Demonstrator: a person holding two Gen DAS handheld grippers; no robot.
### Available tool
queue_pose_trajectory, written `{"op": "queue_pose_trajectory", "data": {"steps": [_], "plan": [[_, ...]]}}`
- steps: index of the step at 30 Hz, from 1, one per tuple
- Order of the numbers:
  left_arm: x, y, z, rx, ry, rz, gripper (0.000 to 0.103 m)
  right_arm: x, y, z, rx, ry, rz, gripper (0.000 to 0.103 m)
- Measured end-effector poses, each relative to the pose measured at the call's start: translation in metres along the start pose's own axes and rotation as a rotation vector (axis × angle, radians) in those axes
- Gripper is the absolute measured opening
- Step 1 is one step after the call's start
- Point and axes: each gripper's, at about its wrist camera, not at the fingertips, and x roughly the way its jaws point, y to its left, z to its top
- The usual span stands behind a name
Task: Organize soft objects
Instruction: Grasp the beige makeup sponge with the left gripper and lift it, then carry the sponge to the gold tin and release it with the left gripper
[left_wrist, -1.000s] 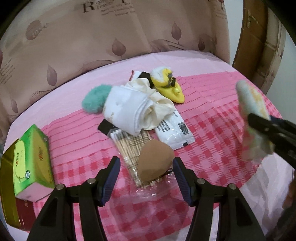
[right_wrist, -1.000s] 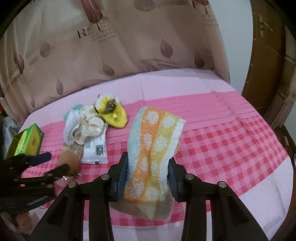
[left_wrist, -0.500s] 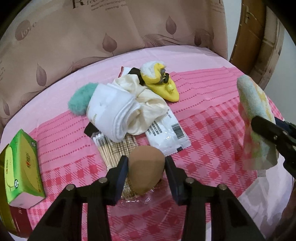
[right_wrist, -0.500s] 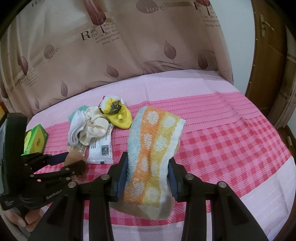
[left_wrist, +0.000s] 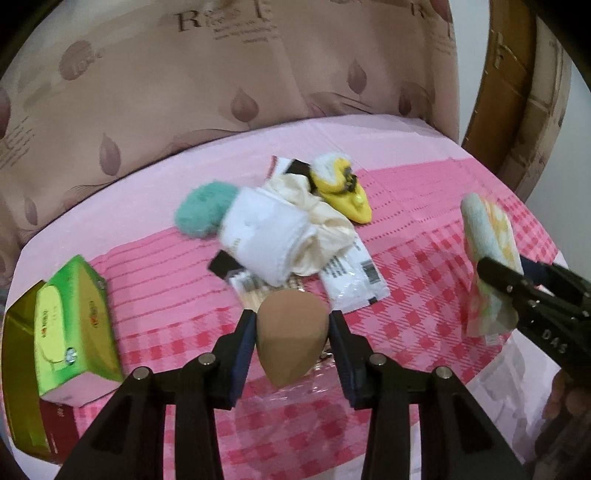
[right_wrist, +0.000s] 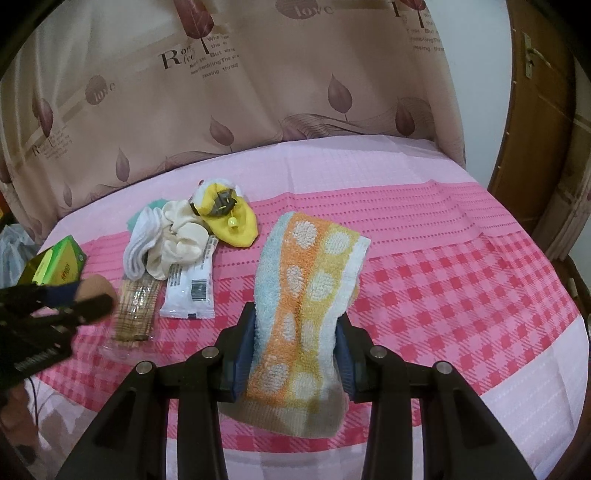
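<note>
Pink checked counter (right_wrist: 443, 280) before a leaf-print curtain: left claw (left_wrist: 291, 336) pinches the tan sponge (left_wrist: 291, 332) at lower centre, right claw (right_wrist: 295, 354) pinches the spotted towel (right_wrist: 306, 295), while socks (left_wrist: 273, 240), teal puff (left_wrist: 203, 212) and yellow slipper (left_wrist: 343, 194) lie unsorted mid-frame.

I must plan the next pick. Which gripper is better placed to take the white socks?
Neither is free: the left gripper clamps the brown sponge, the right gripper the towel. The left is nearer the white socks.

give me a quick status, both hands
Left hand-held gripper clamped on brown sponge. Right hand-held gripper gripping spotted towel. Socks pile on bed, nothing blocking.
</note>
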Motion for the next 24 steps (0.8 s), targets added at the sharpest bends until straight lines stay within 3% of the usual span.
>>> {"op": "queue_pose_trajectory", "data": {"steps": [13,24], "plan": [[-0.046,0.084,-0.013,-0.114,-0.038,0.167,0.041,0.001,0.005,-0.003,-0.043,-0.010,-0.032,0.036],[-0.074,0.212,-0.048,-0.308,-0.013,0.383,0.041,0.001,0.010,-0.005,-0.076,-0.023,-0.054,0.036]]}}
